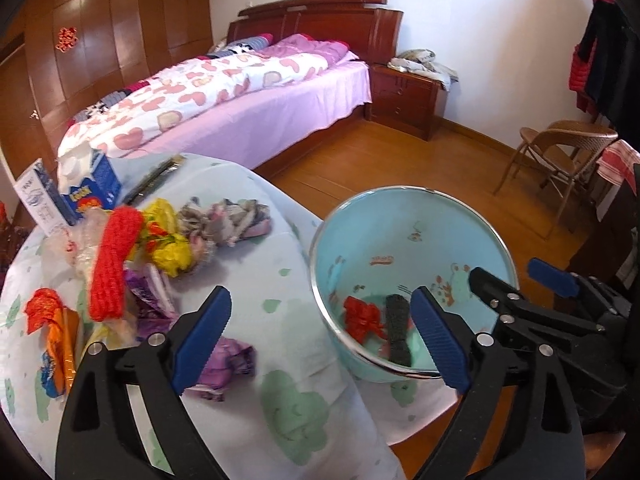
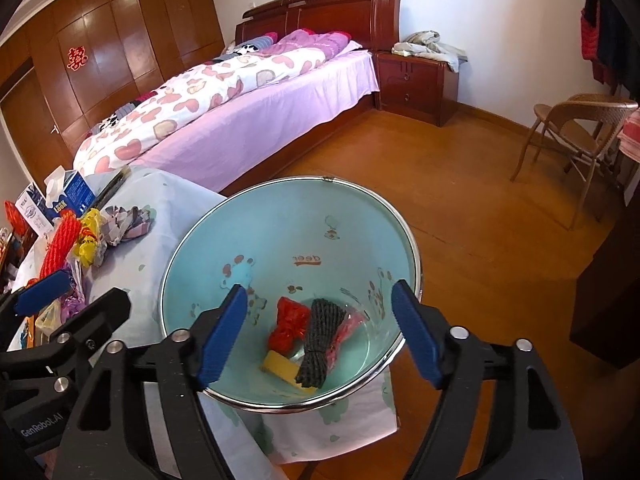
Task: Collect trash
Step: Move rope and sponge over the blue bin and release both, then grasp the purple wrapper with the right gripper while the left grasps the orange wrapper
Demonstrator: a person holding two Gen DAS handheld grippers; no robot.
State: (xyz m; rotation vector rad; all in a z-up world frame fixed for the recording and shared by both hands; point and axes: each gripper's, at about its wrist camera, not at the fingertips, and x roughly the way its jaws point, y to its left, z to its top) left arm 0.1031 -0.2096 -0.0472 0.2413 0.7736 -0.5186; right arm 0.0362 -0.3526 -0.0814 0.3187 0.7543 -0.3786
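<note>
A pale blue bin [image 2: 280, 232] with a metal rim stands at the table's right edge. Inside lie a red crumpled wrapper [image 2: 290, 322], a dark rope bundle [image 2: 320, 340], a pink wrapper [image 2: 346, 334] and a yellow block [image 2: 280, 366]. My right gripper [image 2: 320, 290] hangs open over the bin with nothing between its fingers. My left gripper [image 1: 320, 300] is open and empty, straddling the bin's left rim [image 1: 316, 264] above the cloth. On the table lie a purple wrapper [image 1: 228, 364], a red knitted roll [image 1: 114, 260], a yellow wrapper [image 1: 168, 240] and crumpled paper [image 1: 228, 220].
The table [image 1: 288, 400] wears a light blue cloth with green prints. A blue carton [image 1: 92, 184] and a red-orange wrapper [image 1: 44, 304] sit at its left. Behind are a bed [image 1: 240, 112], a nightstand [image 1: 404, 96], a wicker chair [image 1: 560, 160] and wood floor [image 2: 460, 184].
</note>
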